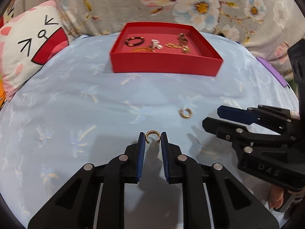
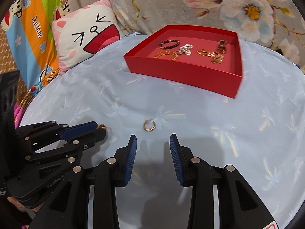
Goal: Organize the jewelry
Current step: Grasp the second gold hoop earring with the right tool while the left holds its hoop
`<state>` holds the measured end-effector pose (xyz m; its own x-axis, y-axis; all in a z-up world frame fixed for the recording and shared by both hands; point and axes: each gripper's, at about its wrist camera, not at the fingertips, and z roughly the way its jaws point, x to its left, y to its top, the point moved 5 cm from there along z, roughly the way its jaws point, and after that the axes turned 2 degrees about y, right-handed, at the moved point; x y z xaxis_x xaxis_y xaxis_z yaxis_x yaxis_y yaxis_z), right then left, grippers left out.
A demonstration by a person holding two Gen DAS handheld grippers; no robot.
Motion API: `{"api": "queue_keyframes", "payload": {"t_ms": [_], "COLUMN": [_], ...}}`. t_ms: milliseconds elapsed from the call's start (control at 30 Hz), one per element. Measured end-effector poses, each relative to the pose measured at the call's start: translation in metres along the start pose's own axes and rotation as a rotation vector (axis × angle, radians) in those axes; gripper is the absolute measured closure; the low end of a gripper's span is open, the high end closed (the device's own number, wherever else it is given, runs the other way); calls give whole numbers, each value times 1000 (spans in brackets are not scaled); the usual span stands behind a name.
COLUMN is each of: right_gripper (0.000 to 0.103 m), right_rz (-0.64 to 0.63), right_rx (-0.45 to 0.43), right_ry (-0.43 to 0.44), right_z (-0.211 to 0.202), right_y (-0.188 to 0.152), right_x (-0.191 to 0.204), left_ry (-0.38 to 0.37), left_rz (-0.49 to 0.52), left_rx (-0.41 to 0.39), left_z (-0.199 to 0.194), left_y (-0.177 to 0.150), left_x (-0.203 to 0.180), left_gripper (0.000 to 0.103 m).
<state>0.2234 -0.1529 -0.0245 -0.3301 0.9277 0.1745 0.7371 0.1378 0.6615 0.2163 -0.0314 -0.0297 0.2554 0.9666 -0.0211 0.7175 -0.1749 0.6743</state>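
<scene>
A red tray [image 1: 167, 64] [image 2: 183, 76] sits at the far side of the light blue cloth and holds several jewelry pieces, among them a dark bead bracelet [image 1: 134, 41] [image 2: 169, 44]. My left gripper [image 1: 152, 136] has its blue pads on both sides of a gold hoop earring [image 1: 151, 135], whose top also shows in the right wrist view [image 2: 102, 127]; whether the pads touch it is unclear. A second gold hoop earring [image 1: 185, 113] [image 2: 149, 126] lies loose on the cloth. My right gripper [image 2: 153, 138] is open and empty just short of it.
A white cartoon-face pillow [image 1: 28, 43] [image 2: 85, 38] lies at the back left. A floral fabric [image 1: 190, 2] hangs behind the tray. A purple object [image 1: 272, 72] sits at the right edge. A colourful printed sheet [image 2: 30, 34] is at the far left.
</scene>
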Motion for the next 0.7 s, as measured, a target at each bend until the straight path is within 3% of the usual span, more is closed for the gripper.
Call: {"api": "queue_keyframes", "payload": {"t_ms": [267,500,700], "right_gripper": [70,87,87], "right_rz": [-39,-59,-68], "right_rx": [23,42,43], "right_ry": [-26,-42,-46], "right_z": [27,34,33], "right_y": [10,12,12], "right_x": [8,10,10], "left_ry": [24,23,28], "left_rz": [-65,-62,-53], "left_rx": [2,12,21], "left_z": [-1,0,4], "left_y": [5,4,2], "left_x": [27,29,27], "left_gripper": [87,87,87]}}
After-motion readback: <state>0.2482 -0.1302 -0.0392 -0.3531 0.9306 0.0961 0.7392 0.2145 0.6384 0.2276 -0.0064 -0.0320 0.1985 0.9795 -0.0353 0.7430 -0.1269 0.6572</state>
